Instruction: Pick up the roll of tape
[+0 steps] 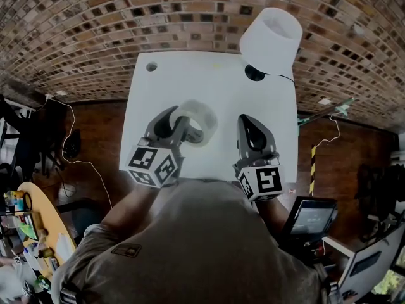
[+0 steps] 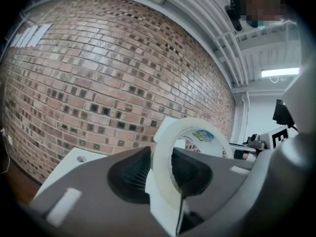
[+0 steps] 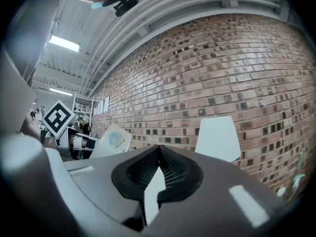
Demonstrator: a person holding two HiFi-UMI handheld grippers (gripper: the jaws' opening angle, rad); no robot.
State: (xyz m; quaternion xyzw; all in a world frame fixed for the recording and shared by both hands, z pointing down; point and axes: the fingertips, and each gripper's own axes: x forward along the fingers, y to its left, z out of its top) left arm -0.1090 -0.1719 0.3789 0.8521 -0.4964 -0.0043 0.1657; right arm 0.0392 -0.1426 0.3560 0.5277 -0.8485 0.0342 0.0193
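Note:
The roll of tape (image 1: pixel 204 120) is a whitish translucent ring held above the white table (image 1: pixel 190 81). My left gripper (image 1: pixel 183 125) is shut on it, one jaw through the hole and one outside. In the left gripper view the tape (image 2: pixel 163 164) stands upright on edge between the dark pads, with a printed label inside its core; my left gripper (image 2: pixel 165 177) faces the brick wall. My right gripper (image 1: pixel 252 126) hangs beside it to the right, shut with nothing in it. In the right gripper view its jaws (image 3: pixel 158 152) meet at the tips, and the tape (image 3: pixel 112 139) shows to the left.
A white lampshade (image 1: pixel 271 40) stands at the table's far right corner, also seen as the lampshade (image 3: pixel 219 137) ahead of the right gripper. A small hole (image 1: pixel 151 66) is at the far left corner. A brick wall lies beyond, a cluttered yellow table (image 1: pixel 38 214) at left, screens (image 1: pixel 310 217) at right.

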